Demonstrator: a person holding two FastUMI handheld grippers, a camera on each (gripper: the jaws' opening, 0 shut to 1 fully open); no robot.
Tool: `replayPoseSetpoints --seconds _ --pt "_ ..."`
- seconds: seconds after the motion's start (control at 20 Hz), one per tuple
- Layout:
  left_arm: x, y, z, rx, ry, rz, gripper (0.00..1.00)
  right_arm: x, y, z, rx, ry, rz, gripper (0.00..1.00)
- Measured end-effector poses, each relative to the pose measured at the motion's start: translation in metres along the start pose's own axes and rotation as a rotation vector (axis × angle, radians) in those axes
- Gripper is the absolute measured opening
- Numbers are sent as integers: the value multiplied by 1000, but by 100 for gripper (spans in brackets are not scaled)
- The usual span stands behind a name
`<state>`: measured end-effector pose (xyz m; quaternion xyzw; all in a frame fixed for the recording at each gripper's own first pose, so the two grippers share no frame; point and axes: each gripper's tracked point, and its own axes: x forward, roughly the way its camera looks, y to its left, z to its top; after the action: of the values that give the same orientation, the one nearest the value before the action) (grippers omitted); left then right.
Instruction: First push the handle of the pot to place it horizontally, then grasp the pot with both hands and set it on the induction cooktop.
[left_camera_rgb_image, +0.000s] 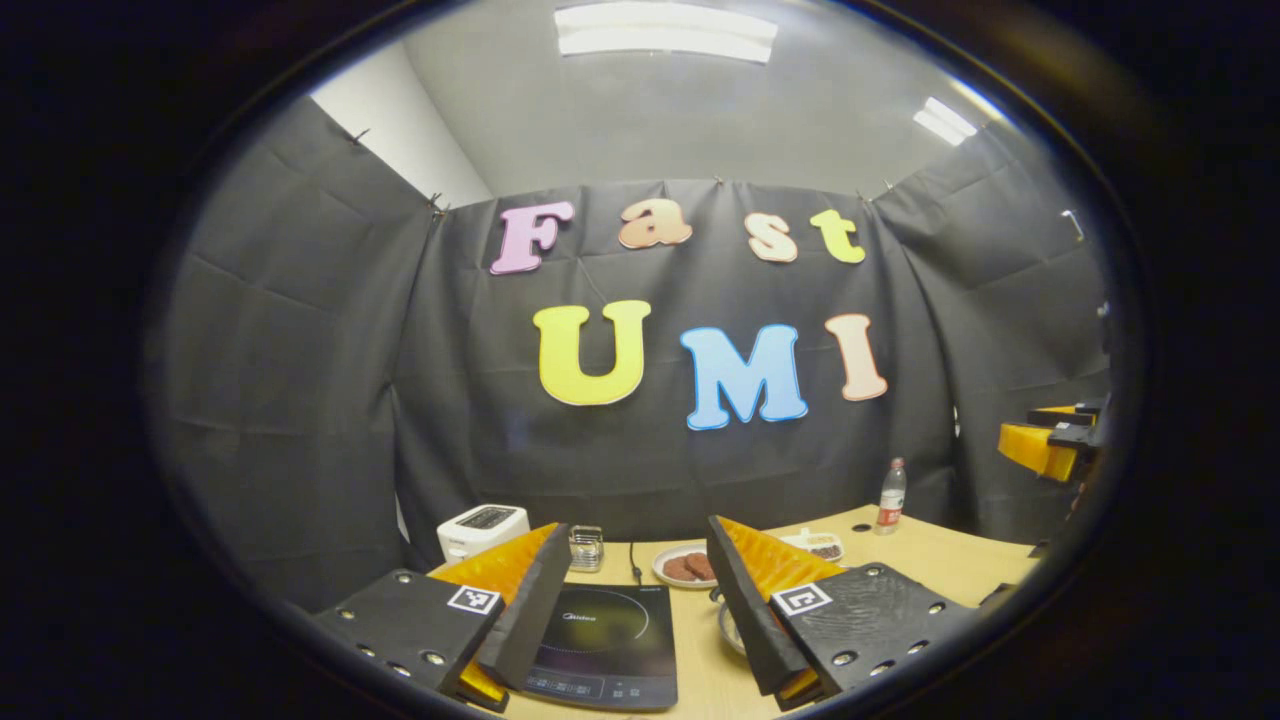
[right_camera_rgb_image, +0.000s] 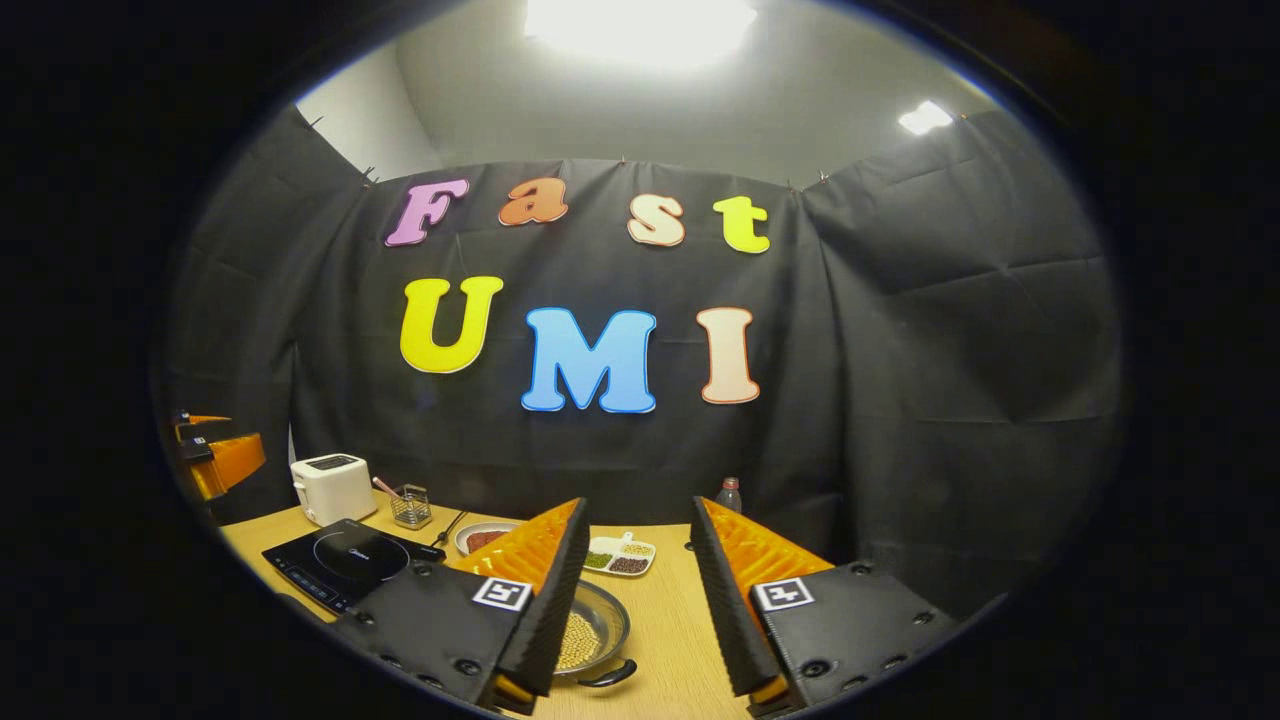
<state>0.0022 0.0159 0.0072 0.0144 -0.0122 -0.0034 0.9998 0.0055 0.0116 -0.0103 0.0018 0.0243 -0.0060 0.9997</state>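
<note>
Pot (right_camera_rgb_image: 592, 640) low on surface (right_camera_rgb_image: 665, 620), right of cooktop (right_camera_rgb_image: 345, 565), between right tongs (right_camera_rgb_image: 630, 575) fingers and below them; apart from both. Grains inside, dark handle (right_camera_rgb_image: 610, 677) at near rim. Probably metal: stiff, slick, fairly heavy, spill risk if tilted. Best nudged at handle, then gripped at opposite rims or handles, kept level. Left tongs (left_camera_rgb_image: 635, 590) released, above cooktop (left_camera_rgb_image: 605, 640), pot rim (left_camera_rgb_image: 728, 625) just beside right finger. Right tongs released too, nothing held.
</note>
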Motion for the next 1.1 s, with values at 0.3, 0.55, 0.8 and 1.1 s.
replayPoseSetpoints --seconds 0.3,0.55,0.8,1.1 --pt "0 12 1 0 -9 2 83 0 16 -7 8 33 25 28" --pt "2 28 -2 -8 -12 8 83 -2 38 -18 -2 64 57 5" --pt "2 49 -8 -18 -9 15 83 -3 75 -50 -13 169 172 3" --pt "0 83 -17 -23 -11 31 83 -11 111 -103 -23 327 253 6"
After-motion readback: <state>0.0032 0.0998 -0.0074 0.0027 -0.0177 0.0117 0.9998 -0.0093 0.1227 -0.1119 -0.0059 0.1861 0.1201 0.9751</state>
